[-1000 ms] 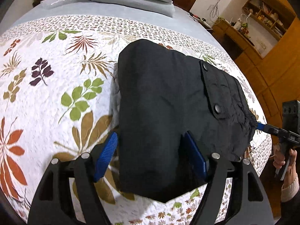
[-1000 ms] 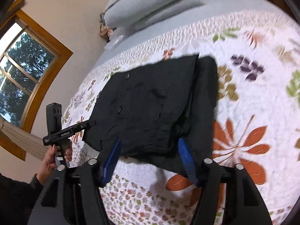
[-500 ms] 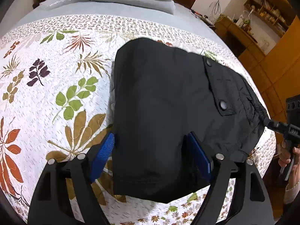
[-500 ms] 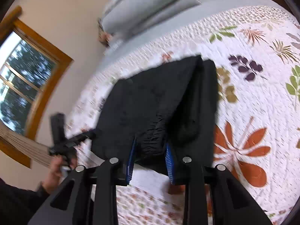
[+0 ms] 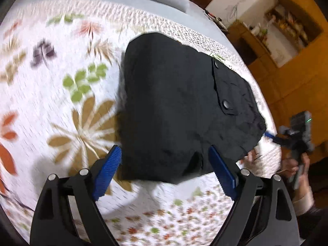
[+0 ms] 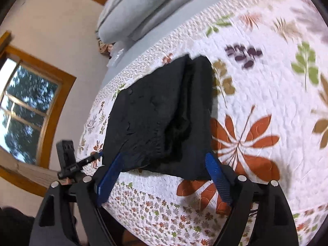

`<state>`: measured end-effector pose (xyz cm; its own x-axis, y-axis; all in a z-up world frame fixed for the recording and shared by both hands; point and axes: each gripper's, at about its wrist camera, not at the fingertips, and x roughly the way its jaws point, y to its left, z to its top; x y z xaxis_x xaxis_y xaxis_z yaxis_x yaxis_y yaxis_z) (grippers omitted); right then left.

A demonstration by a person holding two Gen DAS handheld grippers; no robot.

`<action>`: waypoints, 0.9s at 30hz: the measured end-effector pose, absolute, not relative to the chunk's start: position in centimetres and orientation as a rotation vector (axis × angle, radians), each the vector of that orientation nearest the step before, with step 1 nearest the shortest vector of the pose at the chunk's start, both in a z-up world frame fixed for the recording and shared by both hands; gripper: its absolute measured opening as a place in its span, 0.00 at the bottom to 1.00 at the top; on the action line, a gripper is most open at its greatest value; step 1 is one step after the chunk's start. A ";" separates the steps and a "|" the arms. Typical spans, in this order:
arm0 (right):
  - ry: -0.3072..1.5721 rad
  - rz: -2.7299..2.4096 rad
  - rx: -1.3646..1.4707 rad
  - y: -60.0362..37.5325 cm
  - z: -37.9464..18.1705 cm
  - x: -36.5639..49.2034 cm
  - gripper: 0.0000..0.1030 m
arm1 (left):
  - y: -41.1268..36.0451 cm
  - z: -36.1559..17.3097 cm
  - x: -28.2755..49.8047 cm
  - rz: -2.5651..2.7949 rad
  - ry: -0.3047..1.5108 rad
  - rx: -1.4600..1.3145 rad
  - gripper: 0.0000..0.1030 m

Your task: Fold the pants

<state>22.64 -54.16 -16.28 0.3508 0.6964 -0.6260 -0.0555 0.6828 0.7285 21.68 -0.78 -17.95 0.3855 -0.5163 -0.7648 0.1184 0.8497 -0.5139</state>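
Note:
Folded black pants (image 5: 174, 102) lie near the corner of a bed with a leaf-print quilt (image 5: 61, 102); a snap pocket faces up. My left gripper (image 5: 164, 164) straddles their near edge; its jaws are opening and the blue pads stand clear of the cloth. In the right wrist view the pants (image 6: 160, 112) show a loose waistband fold on top. My right gripper (image 6: 164, 174) is just short of their near edge, jaws opening, nothing pinched. Each gripper also shows in the other's view: the right gripper (image 5: 269, 135) and the left gripper (image 6: 98, 155), both at the pants' edge.
Grey pillows (image 6: 135, 8) are stacked at the head of the bed. A wood-framed window (image 6: 26, 110) is beyond the bed's left side, and wooden shelves (image 5: 287, 26) stand to the right. The quilt drops off at the bed edge (image 6: 164, 215) close to both grippers.
The right gripper, shut on a bunched fold of the pants half a second ago, has let go and spread wide. The left jaws have widened and drawn back a little.

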 end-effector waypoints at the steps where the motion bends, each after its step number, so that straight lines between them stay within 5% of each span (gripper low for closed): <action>1: 1.134 0.533 0.714 -54.1 -16.9 23.0 0.82 | -0.7 -18.5 21.7 -0.415 1.115 -0.439 0.84; 8: 1.173 0.576 0.913 -54.0 -20.0 24.3 0.92 | -0.9 -20.8 22.5 -0.384 1.133 -0.510 0.89; 15: 1.229 0.475 0.638 -51.5 -19.2 25.0 0.90 | -2.1 -21.5 23.4 -0.350 1.167 -0.478 0.91; 18: 1.216 0.492 0.609 -50.6 -19.0 25.1 0.81 | -3.7 -21.0 23.7 -0.306 1.161 -0.399 0.94; 23: 1.185 0.519 0.571 -50.2 -18.0 25.5 0.47 | -5.0 -20.7 25.1 -0.269 1.152 -0.377 0.97; 27: 1.132 0.520 0.518 -49.9 -16.5 26.7 0.43 | -5.4 -20.4 26.6 -0.263 1.151 -0.394 0.96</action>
